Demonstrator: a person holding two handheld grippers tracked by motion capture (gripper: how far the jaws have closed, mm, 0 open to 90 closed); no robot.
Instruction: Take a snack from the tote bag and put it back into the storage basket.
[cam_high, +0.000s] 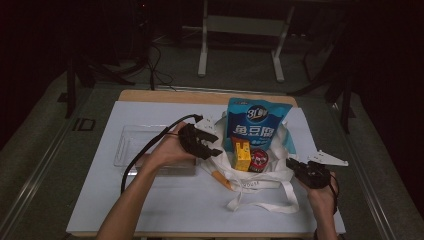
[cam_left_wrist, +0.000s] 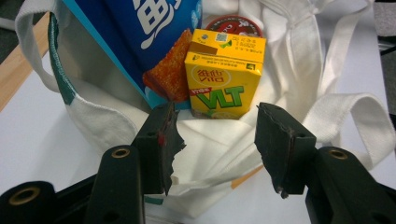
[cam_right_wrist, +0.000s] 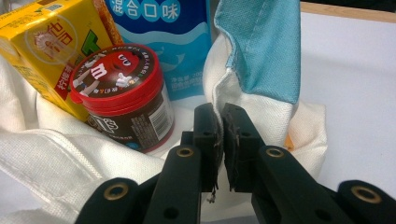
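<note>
From above, the tote bag (cam_high: 250, 175) sits mid-table with the blue pouch (cam_high: 256, 122) standing tall at its far side, so it could topple. The left gripper (cam_left_wrist: 217, 135) hangs half open and empty just short of the yellow juice box (cam_left_wrist: 224, 77); a crooked grab might knock it over. The right gripper (cam_right_wrist: 220, 140) is pinching the bag's rim (cam_right_wrist: 224, 100), and a slip would let the bag collapse onto the candy jar (cam_right_wrist: 123, 100).

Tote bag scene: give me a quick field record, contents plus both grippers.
bag: white tote bag with teal lining, lying open on the white table cover
contents: blue snack pouch, yellow drink carton, red-lidded candy jar
left gripper: open, nothing between its jaws, pointing at the carton
right gripper: shut on the bag's rim
beside bag: clear plastic tray at the left
</note>
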